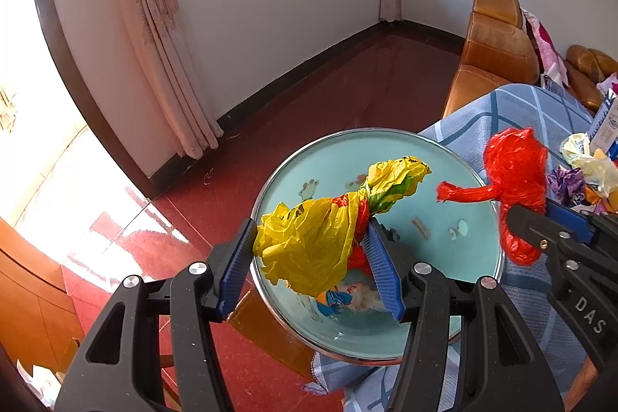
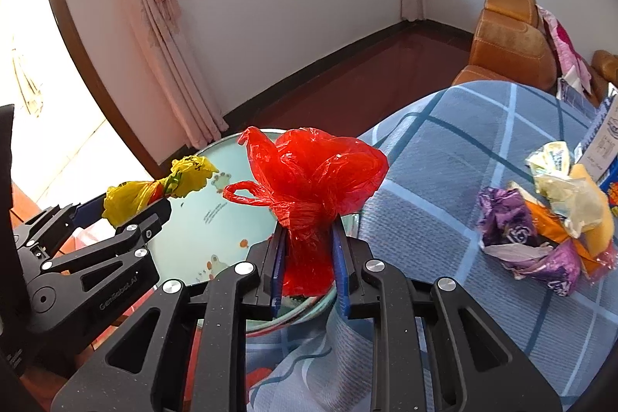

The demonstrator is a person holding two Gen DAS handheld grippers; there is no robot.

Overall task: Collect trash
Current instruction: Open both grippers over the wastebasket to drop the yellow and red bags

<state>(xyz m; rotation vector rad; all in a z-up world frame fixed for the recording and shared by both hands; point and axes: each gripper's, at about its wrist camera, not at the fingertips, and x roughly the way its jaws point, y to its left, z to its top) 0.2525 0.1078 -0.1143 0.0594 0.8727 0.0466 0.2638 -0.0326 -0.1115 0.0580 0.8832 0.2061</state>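
Over basin point(image 1: 444, 250), each tongs grips a bag: yellow point(image 1: 309, 242), red point(image 2: 309, 188).

Left gripper point(image 1: 309, 261): matte black plastic frame with faint speckling, two forked link arms per side with triangular cut-outs, filling the lower part of the left wrist view. Round silver pivot screws sit at the link joints. Fingers point(image 1: 235, 269) carry blue ribbed pads. In the right wrist view, lower left, its side bears pale lettering, only partly legible, and further silver screws.

Right gripper point(image 2: 309, 259): same black speckled frame, silver pivot screws, blue ribbed pads point(image 2: 342, 273). In the left wrist view, right edge, its side shows white letters "DAS", a brass-coloured screw and silver screws.
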